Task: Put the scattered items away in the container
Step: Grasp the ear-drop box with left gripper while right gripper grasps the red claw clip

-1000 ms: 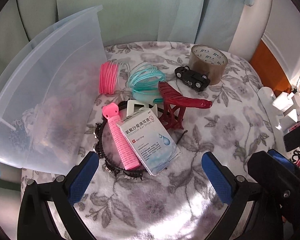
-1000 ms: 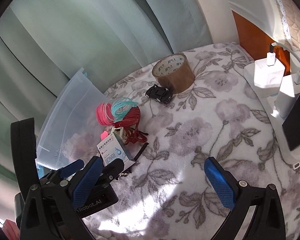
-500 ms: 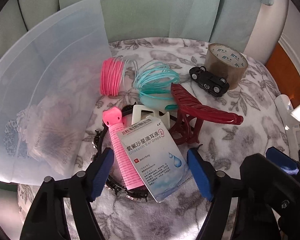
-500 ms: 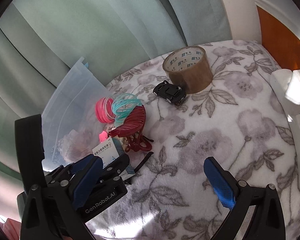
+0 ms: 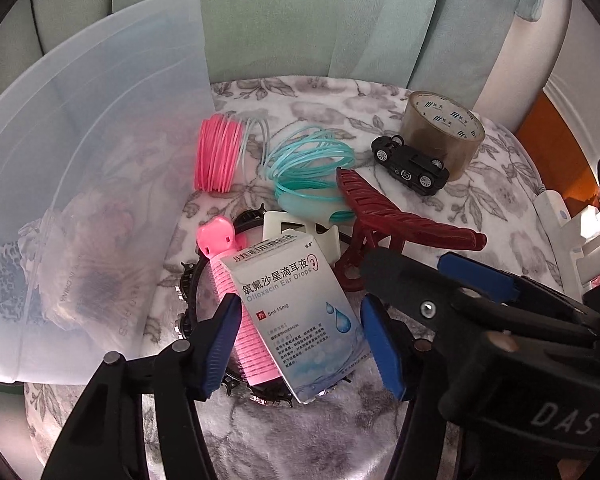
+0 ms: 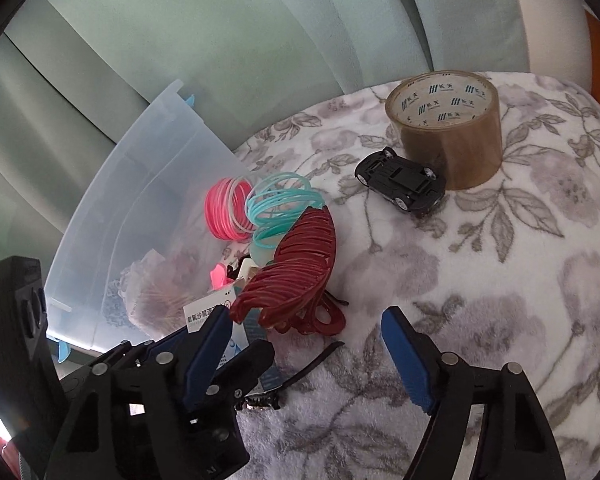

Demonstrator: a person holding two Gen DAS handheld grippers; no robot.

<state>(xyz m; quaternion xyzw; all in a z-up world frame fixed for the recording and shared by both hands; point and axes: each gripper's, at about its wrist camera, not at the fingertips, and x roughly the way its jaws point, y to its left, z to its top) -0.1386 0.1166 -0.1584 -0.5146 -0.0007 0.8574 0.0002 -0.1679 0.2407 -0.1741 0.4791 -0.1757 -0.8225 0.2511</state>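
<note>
A: Left tongs (image 5: 300, 344) are closing around the ear-drops box (image 5: 296, 312), pads not yet touching; it lies on the pink roller (image 5: 236, 300) beside the clear container (image 5: 80, 184).

B: Right tongs (image 6: 312, 356), closing on nothing, near the red hair claw (image 6: 296, 272). Lift clear of the black headband (image 5: 188, 288).

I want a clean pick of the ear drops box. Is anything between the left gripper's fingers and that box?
Partly. The left gripper is closing around the ear drops box, but the pink hair roller lies along the box's left side, inside the left finger. Nothing visible sits against the right side.
</note>
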